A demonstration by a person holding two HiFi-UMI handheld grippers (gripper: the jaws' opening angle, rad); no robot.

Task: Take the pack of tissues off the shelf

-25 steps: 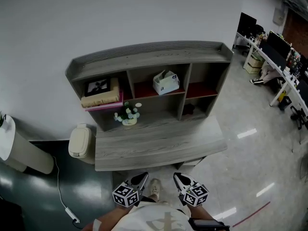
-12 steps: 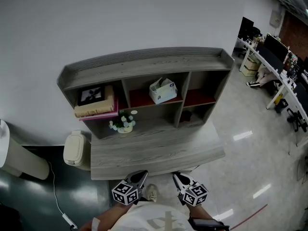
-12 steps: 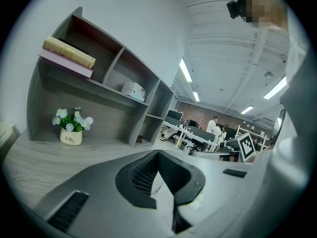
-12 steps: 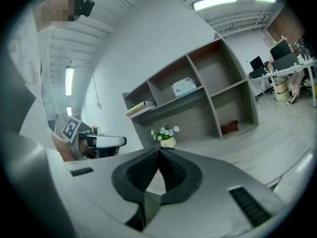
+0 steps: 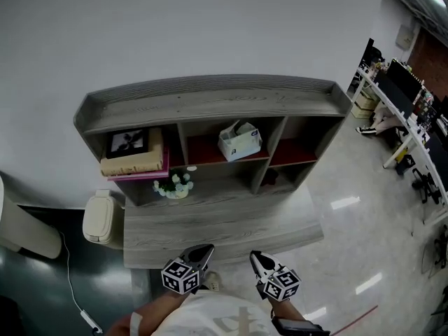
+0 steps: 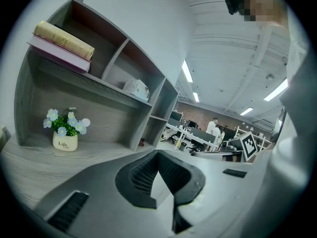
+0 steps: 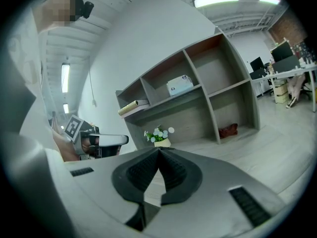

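Observation:
The white pack of tissues [image 5: 239, 141] stands in the upper middle compartment of the grey wooden shelf unit [image 5: 210, 101]; it also shows as the tissue pack [image 6: 135, 88] and the tissue pack [image 7: 179, 85] in the two gripper views. My left gripper [image 5: 203, 252] and right gripper [image 5: 257, 258] are held low, close to my body, in front of the unit's desk top [image 5: 217, 228] and well short of the shelf. Both have their jaw tips together with nothing between them, seen in the left gripper [image 6: 158, 154] and right gripper [image 7: 159, 151] views.
Books [image 5: 133, 161] lie stacked in the upper left compartment under a picture frame [image 5: 127, 143]. A small flower pot [image 5: 173, 186] stands on the desk top below. A dark red object [image 7: 228, 130] sits in the lower right compartment. A white bin [image 5: 99, 218] is left of the unit. Office desks [image 5: 406, 110] stand at far right.
The head view has shifted: the shelf unit sits lower and further left in the frame. Both grippers stay shut and low in front of me.

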